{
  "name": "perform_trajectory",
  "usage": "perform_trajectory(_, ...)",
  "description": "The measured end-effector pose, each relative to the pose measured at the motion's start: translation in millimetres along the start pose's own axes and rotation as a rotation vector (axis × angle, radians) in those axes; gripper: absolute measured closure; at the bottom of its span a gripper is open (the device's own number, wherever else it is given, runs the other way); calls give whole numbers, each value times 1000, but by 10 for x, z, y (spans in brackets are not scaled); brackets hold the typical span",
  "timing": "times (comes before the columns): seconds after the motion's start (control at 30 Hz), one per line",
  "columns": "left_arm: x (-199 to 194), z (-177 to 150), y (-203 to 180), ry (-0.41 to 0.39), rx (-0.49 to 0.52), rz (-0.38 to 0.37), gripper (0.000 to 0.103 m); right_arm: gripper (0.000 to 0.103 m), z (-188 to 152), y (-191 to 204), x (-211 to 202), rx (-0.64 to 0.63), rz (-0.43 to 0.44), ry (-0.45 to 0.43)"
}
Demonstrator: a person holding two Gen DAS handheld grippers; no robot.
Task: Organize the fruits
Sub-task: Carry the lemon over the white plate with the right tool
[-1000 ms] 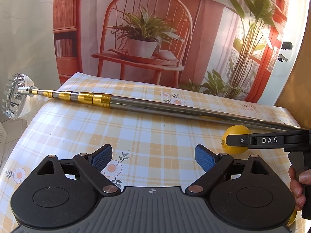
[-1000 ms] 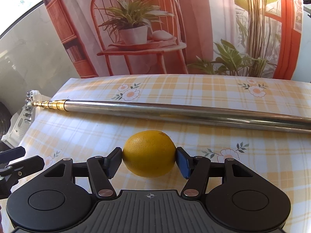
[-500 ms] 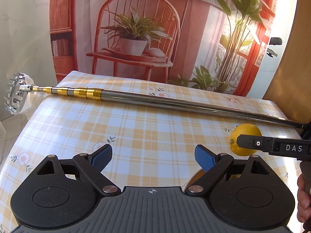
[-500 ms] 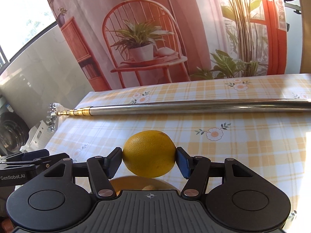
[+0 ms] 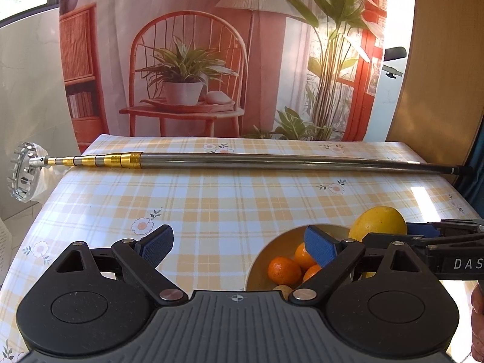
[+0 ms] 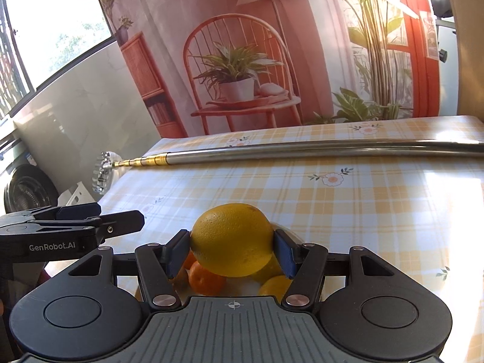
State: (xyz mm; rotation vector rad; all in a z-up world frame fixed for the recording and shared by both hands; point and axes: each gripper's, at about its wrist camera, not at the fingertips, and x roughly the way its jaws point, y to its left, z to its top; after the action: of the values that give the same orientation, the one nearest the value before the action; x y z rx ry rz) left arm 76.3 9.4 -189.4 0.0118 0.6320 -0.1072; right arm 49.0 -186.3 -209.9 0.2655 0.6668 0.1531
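My right gripper (image 6: pixel 232 251) is shut on a large yellow citrus fruit (image 6: pixel 232 239) and holds it in the air just above a pale bowl (image 5: pixel 272 243). Inside the bowl lie small oranges (image 5: pixel 283 269) and, under the held fruit, smaller yellow fruits (image 6: pixel 273 284). In the left wrist view the held yellow fruit (image 5: pixel 378 222) shows at the right, over the bowl's far rim, gripped by the right gripper (image 5: pixel 402 233). My left gripper (image 5: pixel 239 243) stands open and empty at the bowl's left side.
A long telescopic metal pole (image 5: pixel 272 161) with a gold section and a round toothed head (image 5: pixel 25 174) lies across the back of the plaid tablecloth (image 5: pixel 211 199). A printed backdrop hangs behind the table. A person's hand (image 5: pixel 478 302) shows at the right edge.
Both grippers have pulled back and risen; the bowl of fruit has come into view beneath them. The right gripper carried the yellow fruit to above the bowl.
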Motion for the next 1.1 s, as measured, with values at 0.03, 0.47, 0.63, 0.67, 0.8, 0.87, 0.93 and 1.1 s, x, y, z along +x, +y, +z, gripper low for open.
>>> perform_trajectory(0.03,-22,-18,-11,-7,3,0,8,47,-28,-1,-16,6,3,-1)
perform_trajectory(0.47,-131,-83,52,-31,-52,-15,7,47,-219,51,-49,-6,-17,30)
perform_trajectory(0.63,-151,-111,74,-33,-62,-21,6,47,-223,117,-11,-29,-24,43)
perform_trajectory(0.67,-152,-117,73,-32,-62,-19,6,47,-224,128,-3,-33,-28,47)
perform_trajectory(0.8,-147,-128,81,-24,-63,-21,6,47,-239,171,24,-54,-35,62)
perform_trajectory(0.87,-143,-130,83,-21,-62,-21,6,47,-247,192,32,-65,-34,67)
perform_trajectory(0.93,-138,-128,75,-18,-59,-18,6,47,-258,214,41,-80,-35,70)
perform_trajectory(1.1,-131,-133,61,-8,-53,-15,6,47,-282,253,39,-103,-41,74)
